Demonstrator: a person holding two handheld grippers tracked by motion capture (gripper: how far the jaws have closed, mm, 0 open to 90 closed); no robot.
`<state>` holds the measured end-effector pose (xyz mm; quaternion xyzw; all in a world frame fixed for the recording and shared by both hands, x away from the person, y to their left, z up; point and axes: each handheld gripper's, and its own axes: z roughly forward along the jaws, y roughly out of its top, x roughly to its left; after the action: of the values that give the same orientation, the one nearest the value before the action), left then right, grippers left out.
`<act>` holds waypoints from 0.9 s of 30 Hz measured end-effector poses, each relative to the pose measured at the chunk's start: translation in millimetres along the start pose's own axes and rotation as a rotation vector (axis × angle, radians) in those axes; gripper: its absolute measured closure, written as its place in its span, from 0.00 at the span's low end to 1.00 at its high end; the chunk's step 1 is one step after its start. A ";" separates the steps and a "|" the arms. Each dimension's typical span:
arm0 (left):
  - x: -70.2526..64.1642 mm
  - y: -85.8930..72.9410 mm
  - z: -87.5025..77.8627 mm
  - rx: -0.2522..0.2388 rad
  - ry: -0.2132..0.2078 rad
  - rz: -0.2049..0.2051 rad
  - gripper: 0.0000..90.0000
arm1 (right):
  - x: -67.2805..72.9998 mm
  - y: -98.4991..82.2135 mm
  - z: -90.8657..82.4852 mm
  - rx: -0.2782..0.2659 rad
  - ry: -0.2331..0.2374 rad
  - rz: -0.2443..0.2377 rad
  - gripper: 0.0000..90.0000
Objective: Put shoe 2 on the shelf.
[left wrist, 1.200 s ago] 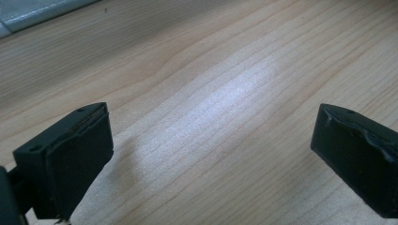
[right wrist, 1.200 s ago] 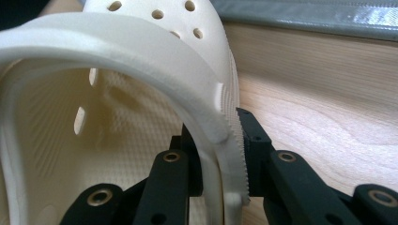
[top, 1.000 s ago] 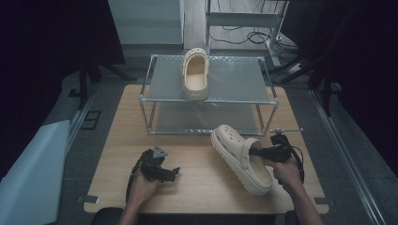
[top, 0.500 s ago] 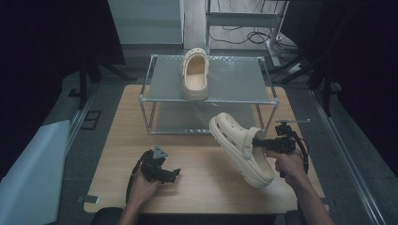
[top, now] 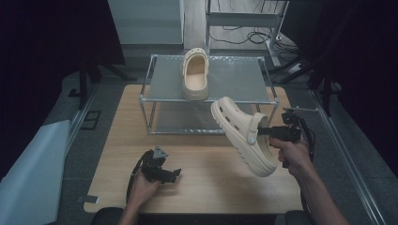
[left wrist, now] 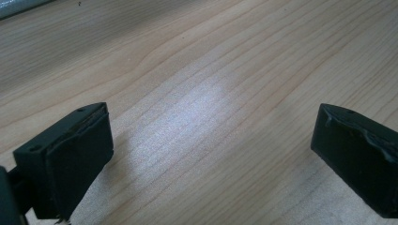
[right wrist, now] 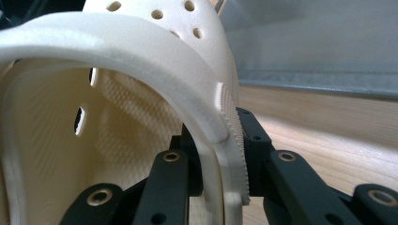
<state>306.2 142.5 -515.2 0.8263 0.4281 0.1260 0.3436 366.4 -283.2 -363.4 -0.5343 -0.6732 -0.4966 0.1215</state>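
Observation:
A cream clog (top: pixel 241 135) hangs tilted on its side above the right half of the wooden table (top: pixel 206 183), toe toward the rack. My right gripper (top: pixel 263 131) is shut on the clog's side wall (right wrist: pixel 230 140), one pad inside and one outside. A second cream clog (top: pixel 195 75) lies on the top shelf of the metal rack (top: pixel 234 77), toe pointing away. My left gripper (top: pixel 173 174) rests on the table at the front left, open, with bare wood between its pads (left wrist: pixel 75 154).
The rack's lower shelf (top: pixel 187 117) stands behind the lifted clog. A pale sheet (top: pixel 28 173) lies on the floor left of the table. Cables and frame legs (top: pixel 244 37) sit beyond the rack.
The right gripper has lifted the clog off the table and carried it up toward the rack's front edge. The left gripper has stayed put.

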 end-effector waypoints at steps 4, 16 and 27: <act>0.5 -0.1 0.0 0.003 -0.003 -0.004 0.00 | 2.6 7.5 -1.9 -0.016 0.020 0.022 0.85; 2.2 -0.4 -0.5 -0.010 -0.009 -0.021 0.00 | 6.3 31.7 -4.5 -0.084 0.046 0.098 0.85; 0.9 -0.4 1.3 0.000 -0.010 -0.011 0.00 | 9.6 56.5 -2.5 -0.147 0.037 0.147 0.85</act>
<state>307.2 142.8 -516.5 0.8247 0.4308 0.1198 0.3463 409.1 -283.0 -325.1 -0.5804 -0.5915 -0.5443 0.1305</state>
